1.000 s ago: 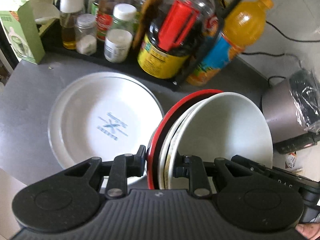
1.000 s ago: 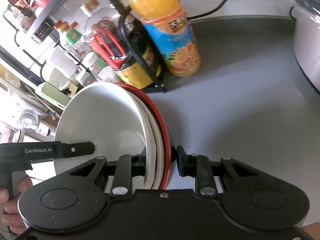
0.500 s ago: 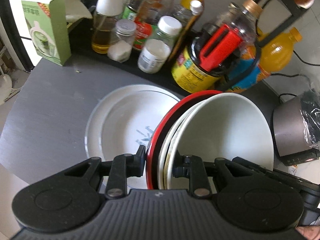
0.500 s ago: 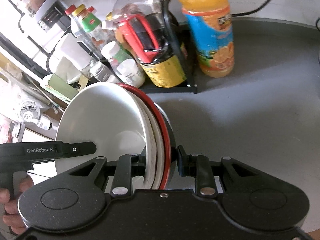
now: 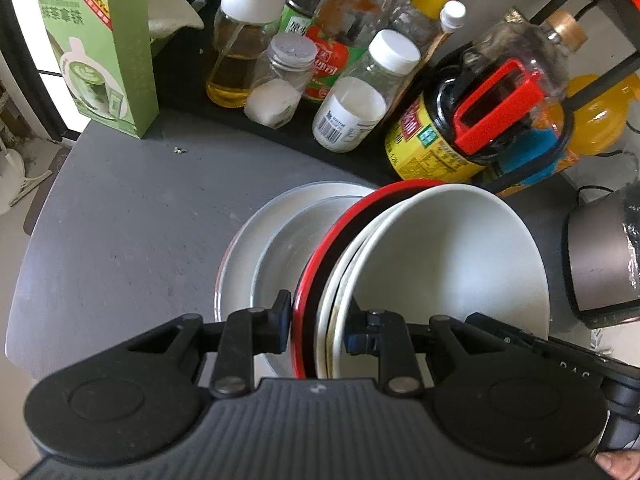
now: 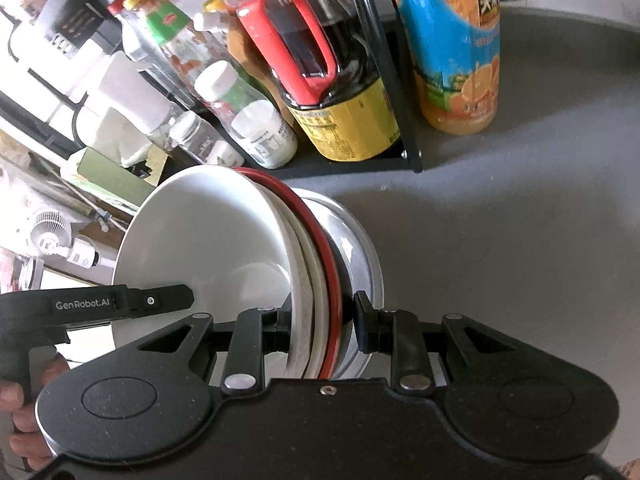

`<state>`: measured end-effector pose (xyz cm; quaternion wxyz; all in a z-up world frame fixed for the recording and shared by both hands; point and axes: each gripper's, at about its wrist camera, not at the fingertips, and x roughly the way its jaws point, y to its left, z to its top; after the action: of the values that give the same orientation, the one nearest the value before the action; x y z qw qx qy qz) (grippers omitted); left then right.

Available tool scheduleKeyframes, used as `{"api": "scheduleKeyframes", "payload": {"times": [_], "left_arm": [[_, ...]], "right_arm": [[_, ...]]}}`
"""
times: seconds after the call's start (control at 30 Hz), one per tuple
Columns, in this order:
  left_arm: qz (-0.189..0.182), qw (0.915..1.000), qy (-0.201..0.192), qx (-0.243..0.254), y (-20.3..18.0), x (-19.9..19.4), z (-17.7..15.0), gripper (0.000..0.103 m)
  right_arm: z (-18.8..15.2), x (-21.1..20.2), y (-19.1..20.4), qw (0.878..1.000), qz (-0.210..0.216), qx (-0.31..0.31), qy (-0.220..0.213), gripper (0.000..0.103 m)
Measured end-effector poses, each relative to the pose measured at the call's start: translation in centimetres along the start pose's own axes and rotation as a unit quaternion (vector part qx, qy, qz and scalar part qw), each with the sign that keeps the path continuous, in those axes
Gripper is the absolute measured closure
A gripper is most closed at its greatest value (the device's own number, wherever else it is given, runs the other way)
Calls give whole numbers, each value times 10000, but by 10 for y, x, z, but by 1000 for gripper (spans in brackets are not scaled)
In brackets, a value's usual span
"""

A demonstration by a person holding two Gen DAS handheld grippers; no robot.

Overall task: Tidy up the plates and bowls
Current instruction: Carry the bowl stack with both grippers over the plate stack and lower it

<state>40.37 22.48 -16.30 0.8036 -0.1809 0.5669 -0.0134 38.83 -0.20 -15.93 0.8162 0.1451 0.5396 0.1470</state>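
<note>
Carrying the nested bowls [image 5: 440, 264] leftward, both grippers, left gripper [image 5: 316, 330] and right gripper [image 6: 320, 326], fingers clamped on their rims, you now hover over the white plate [image 5: 256, 248]; stacking is near.

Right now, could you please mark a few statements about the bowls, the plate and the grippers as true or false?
1. Both grippers clamp the same stack of bowls. True: the left gripper and the right gripper grip opposite rims.
2. The outermost bowl is blue. False: it has a red rim.
3. A white plate lies on the grey counter beneath the stack. True.
4. The orange juice bottle lies on its side. False: it stands upright.
5. The green carton sits inside the rack. False: it stands on the counter beside it.
</note>
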Motion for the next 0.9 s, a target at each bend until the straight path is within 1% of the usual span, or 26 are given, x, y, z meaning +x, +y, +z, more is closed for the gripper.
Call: {"api": "scheduleKeyframes", "payload": {"times": [0.4, 0.63, 0.7, 0.83, 0.9], "left_arm": [[40, 9997, 206, 135, -3, 22, 15, 79], [16, 9996, 229, 135, -2, 26, 20, 80], [34, 9997, 219, 124, -2, 27, 21, 80], [-25, 9998, 199, -34, 2, 26, 23, 79], [-32, 9999, 150, -40, 1, 23, 22, 74]], "right_arm": [[3, 16, 0, 9997, -131, 200, 61, 77], [5, 22, -1, 9994, -129, 301, 81, 75], [6, 23, -2, 9993, -103, 342, 80, 75], [6, 21, -8, 9986, 95, 518, 79, 70], [5, 16, -11, 9982, 223, 563, -27, 69]]}}
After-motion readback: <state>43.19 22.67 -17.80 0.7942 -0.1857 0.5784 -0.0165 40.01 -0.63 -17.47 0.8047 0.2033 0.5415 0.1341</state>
